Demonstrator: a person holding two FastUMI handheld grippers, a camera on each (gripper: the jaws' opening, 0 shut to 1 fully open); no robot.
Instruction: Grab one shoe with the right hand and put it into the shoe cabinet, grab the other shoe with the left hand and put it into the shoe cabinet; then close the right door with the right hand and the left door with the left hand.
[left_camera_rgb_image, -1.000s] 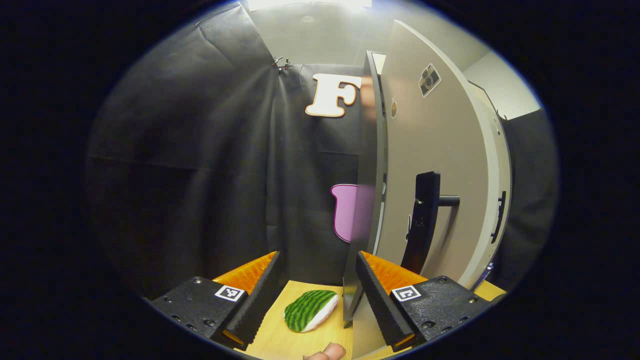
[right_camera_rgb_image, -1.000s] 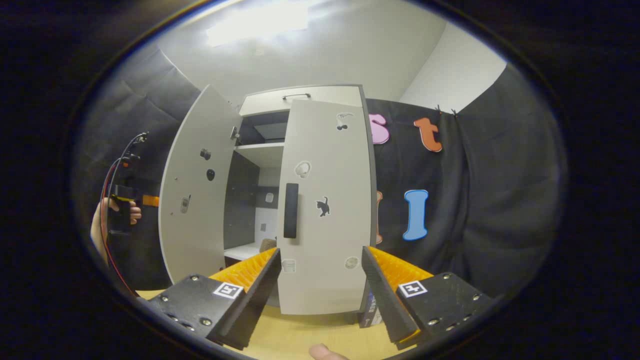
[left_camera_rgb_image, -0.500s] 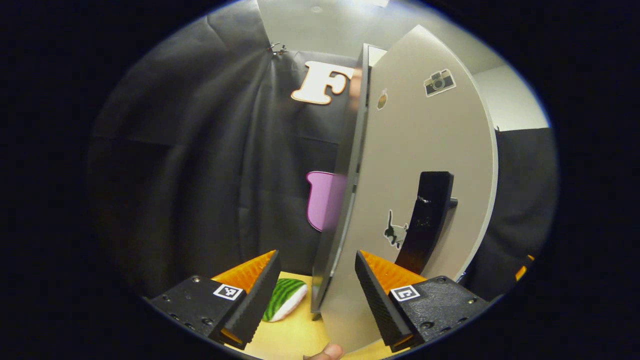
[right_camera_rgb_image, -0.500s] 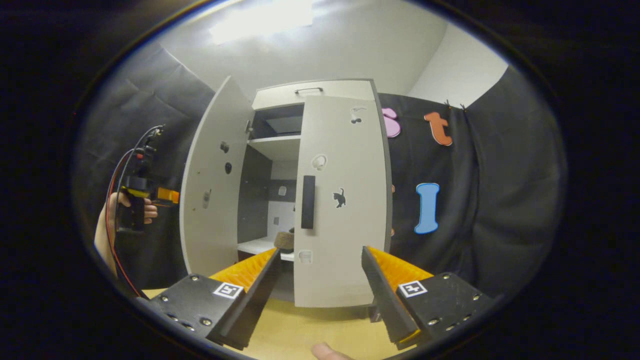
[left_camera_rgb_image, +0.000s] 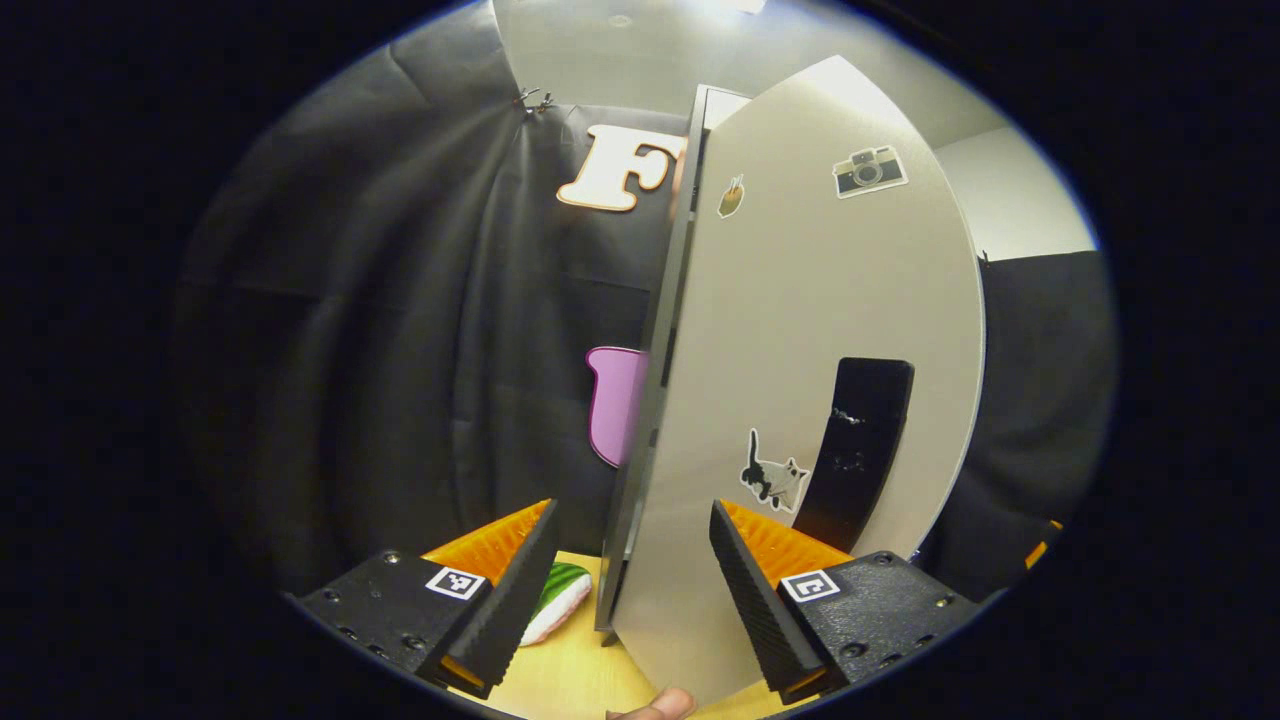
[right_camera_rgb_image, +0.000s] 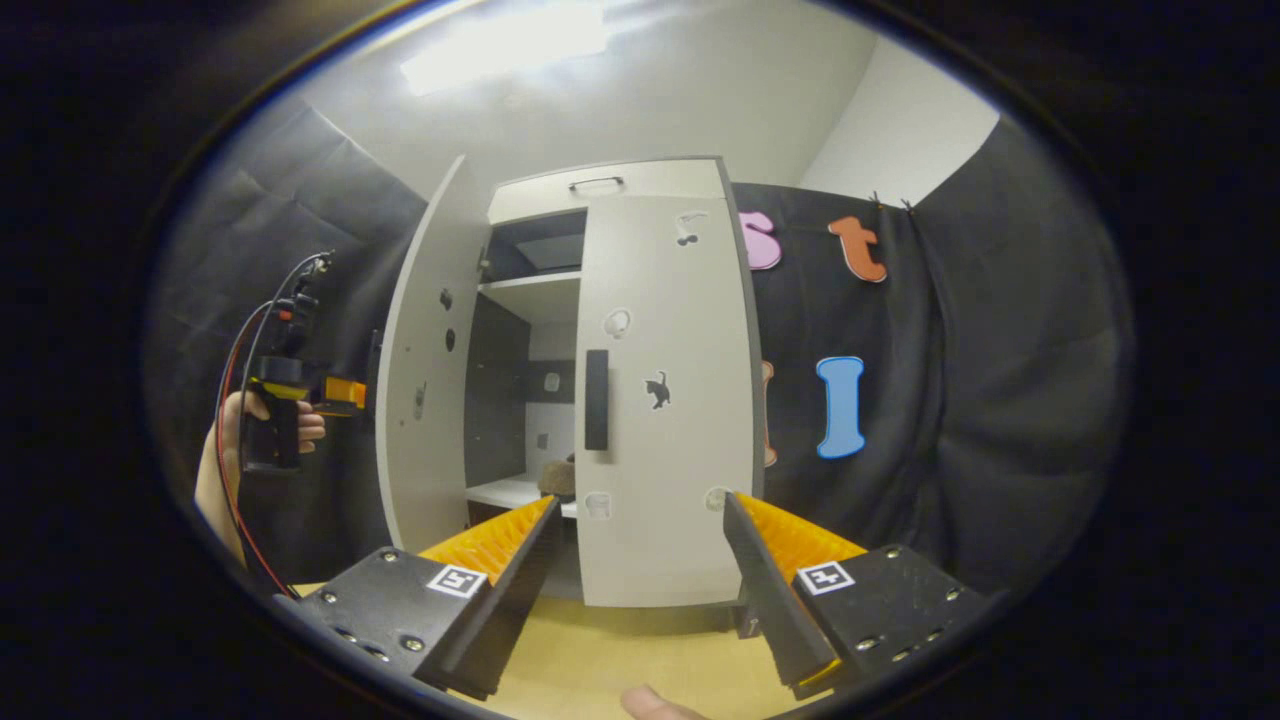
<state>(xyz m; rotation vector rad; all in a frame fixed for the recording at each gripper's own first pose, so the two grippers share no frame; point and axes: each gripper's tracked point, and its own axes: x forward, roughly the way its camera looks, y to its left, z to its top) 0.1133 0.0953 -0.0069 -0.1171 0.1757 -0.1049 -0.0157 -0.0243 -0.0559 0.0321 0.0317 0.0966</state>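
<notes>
No writing is readable on the stickered doors. In the left gripper view, the left gripper (left_camera_rgb_image: 632, 590) gapes wide astride the left door (left_camera_rgb_image: 800, 330) edge, at 12 o'clock. In the right gripper view, the right gripper (right_camera_rgb_image: 640, 590) is wide and empty before the closed right door (right_camera_rgb_image: 665, 420); a shoe (right_camera_rgb_image: 557, 476) rests inside the cabinet (right_camera_rgb_image: 545, 200).

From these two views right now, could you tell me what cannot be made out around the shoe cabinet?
- Shoes: in the right gripper view the right door hides most of the shelf; just a dark bit peeks out.
- Cabinet interior: in the left gripper view the left door blocks it.
- Green striped object: partly behind the left gripper.
- Door stickers: too small.
</notes>
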